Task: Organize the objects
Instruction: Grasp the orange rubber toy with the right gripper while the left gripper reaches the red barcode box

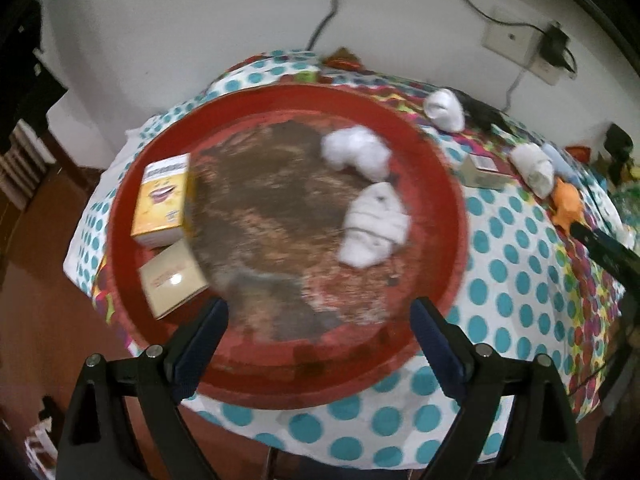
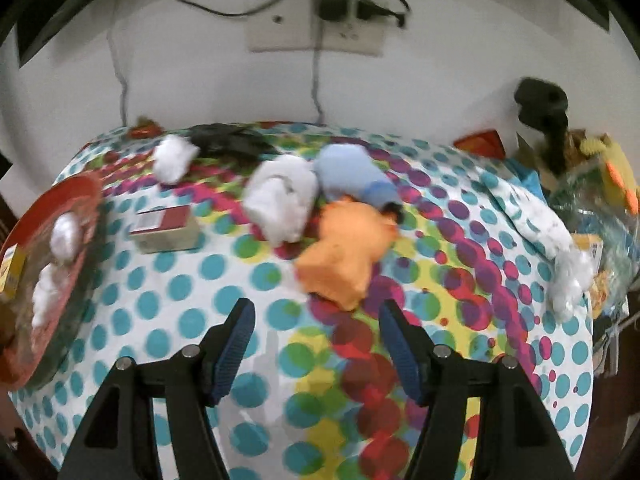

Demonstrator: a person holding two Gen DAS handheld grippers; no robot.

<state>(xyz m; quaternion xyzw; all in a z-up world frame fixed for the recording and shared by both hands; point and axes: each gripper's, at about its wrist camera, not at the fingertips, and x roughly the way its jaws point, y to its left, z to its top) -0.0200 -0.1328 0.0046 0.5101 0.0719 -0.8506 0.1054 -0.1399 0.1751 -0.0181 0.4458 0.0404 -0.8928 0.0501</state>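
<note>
Left gripper [image 1: 319, 322]: we see its two dark-blue padded fingers spread wide at the bottom of the left wrist view, with nothing between them; they hang over the near rim of the tray.
Red tray [image 1: 132, 184]: a big round tray with a worn brown middle fills the centre of that view and rests on the cloth.
Yellow box [image 1: 162, 200]: stands inside the tray at its left side.
Beige box [image 1: 173, 278]: lies just below the yellow one, inside the tray, close beside it.
White rolled socks in the tray [image 1: 375, 224]: two bundles at the tray's right side, one above the other, the upper one [image 1: 356, 152] near the rim.
Right gripper [image 2: 316, 322]: in the right wrist view we see its jaws apart and empty, low in the frame above bare cloth.
Orange bundle [image 2: 346, 252]: lies on the cloth just above the right fingertip, in mid-frame.
Light-blue bundle [image 2: 352, 174]: sits directly above the orange one, touching it.
White bundle [image 2: 282, 200]: sits left of the blue one, against it.
Small white bundle [image 2: 174, 158]: farther left, near the table's back edge.
Red-topped box [image 2: 166, 228]: lies on the cloth at left of centre, between the bundles and the tray.
Polka-dot cloth [image 2: 248, 380]: covers the whole table.
Wall socket [image 2: 316, 28]: top centre, with a black plug and cables.
Sharpness: both views are motion-blurred.
</note>
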